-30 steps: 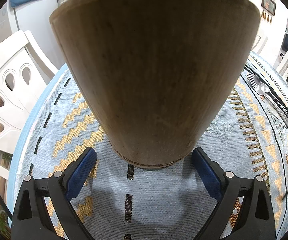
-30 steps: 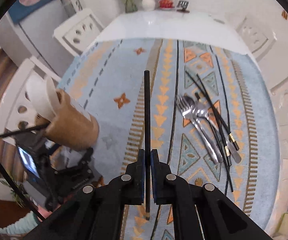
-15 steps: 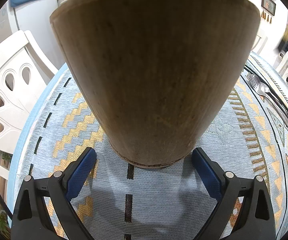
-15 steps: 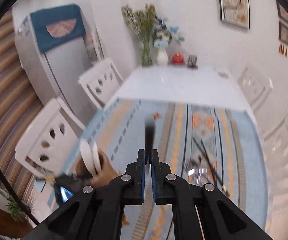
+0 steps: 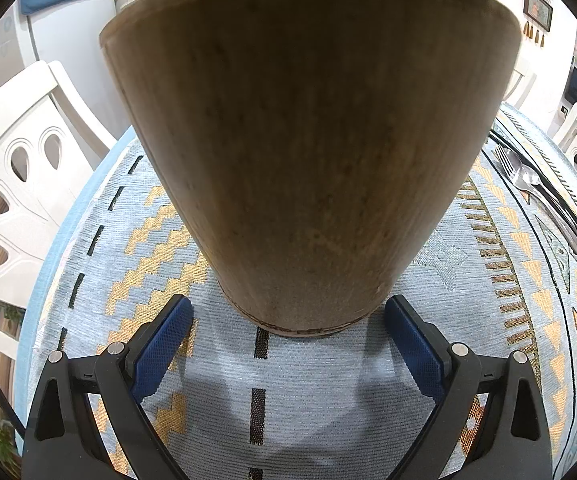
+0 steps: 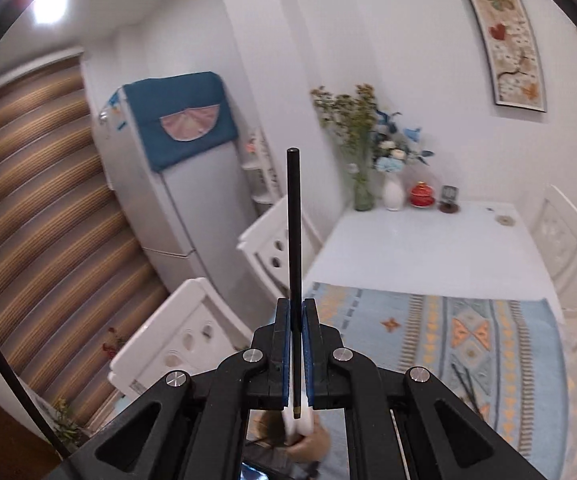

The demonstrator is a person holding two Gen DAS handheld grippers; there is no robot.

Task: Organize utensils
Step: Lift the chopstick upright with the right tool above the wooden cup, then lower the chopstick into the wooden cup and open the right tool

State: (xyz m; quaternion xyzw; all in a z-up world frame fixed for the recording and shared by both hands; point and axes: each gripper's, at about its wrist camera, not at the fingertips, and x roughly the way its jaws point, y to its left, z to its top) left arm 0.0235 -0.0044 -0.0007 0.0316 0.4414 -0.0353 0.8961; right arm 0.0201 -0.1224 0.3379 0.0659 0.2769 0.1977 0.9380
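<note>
Left view only: your left hand-held gripper point(image 5: 288, 336) stands spread wide around the wooden holder's point(image 5: 308, 152) base, pads apart from it; fork and spoon point(image 5: 528, 176) lie on the bench point(image 5: 308, 380).
Right view only: your right hand-held gripper point(image 6: 296, 320) pinches a black chopstick point(image 6: 293, 220), raised.
Holder contents: only white utensils point(image 6: 298, 420) visible.

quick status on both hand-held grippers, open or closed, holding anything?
Left hand-held gripper: open, pads flank the wooden holder base without touching.
Right hand-held gripper: shut on a black chopstick.

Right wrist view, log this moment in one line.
right hand-held gripper: shut on black chopstick | left hand-held gripper: open around wooden holder
</note>
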